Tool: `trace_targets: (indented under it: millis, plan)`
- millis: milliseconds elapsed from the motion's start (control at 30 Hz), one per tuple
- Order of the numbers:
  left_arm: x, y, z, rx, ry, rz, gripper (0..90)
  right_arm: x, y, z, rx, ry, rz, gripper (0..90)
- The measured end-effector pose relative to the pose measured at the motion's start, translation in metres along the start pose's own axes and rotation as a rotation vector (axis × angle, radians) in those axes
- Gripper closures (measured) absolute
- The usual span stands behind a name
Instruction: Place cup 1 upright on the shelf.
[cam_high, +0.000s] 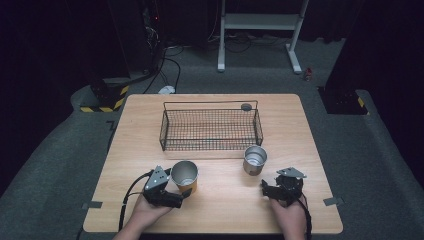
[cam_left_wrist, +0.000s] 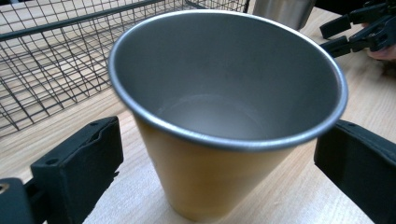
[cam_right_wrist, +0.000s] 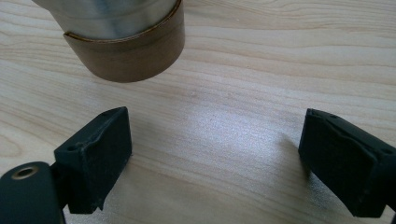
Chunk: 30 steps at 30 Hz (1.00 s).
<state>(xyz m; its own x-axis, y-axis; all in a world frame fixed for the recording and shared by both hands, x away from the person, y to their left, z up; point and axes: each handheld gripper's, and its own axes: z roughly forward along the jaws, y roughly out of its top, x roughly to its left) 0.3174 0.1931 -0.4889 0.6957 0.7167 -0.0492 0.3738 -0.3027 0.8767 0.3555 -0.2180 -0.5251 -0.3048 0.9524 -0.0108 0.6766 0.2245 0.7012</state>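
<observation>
The left hand-held gripper stands released with its jaws either side of the yellow cup upright on the surface before the wire basket (the right hand-held gripper waits, also released, near the steel cup), so the grasp step seems in hand, and the next move calls for closing squarely on the cup's wall.

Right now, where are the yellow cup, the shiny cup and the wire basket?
yellow cup (cam_high: 185, 176): high view, on its open rim.
shiny cup (cam_high: 255, 160): high view, on its open top.
wire basket (cam_high: 210, 104): high view, on its far rim.
</observation>
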Motion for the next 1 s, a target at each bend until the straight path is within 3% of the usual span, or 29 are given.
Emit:
trace_targets:
  millis: [200, 267, 533, 1000]
  plan:
    - [-0.008, 0.004, 0.006, 0.019, 0.040, 0.055, 2.4, 0.000, 0.000, 0.000, 0.000, 0.000, 0.000, 9.6]
    - [-0.006, 0.004, 0.009, 0.020, 0.026, 0.028, 2.3, 0.000, 0.000, 0.000, 0.000, 0.000, 0.000, 9.6]
    - [-0.002, 0.006, 0.011, -0.023, 0.019, -0.007, 3.2, 0.000, 0.000, 0.000, -0.001, -0.001, 0.000, 9.6]
    - [0.000, 0.006, 0.010, -0.062, 0.025, -0.018, 8.3, 0.000, 0.000, 0.000, 0.000, -0.001, 0.000, 9.6]
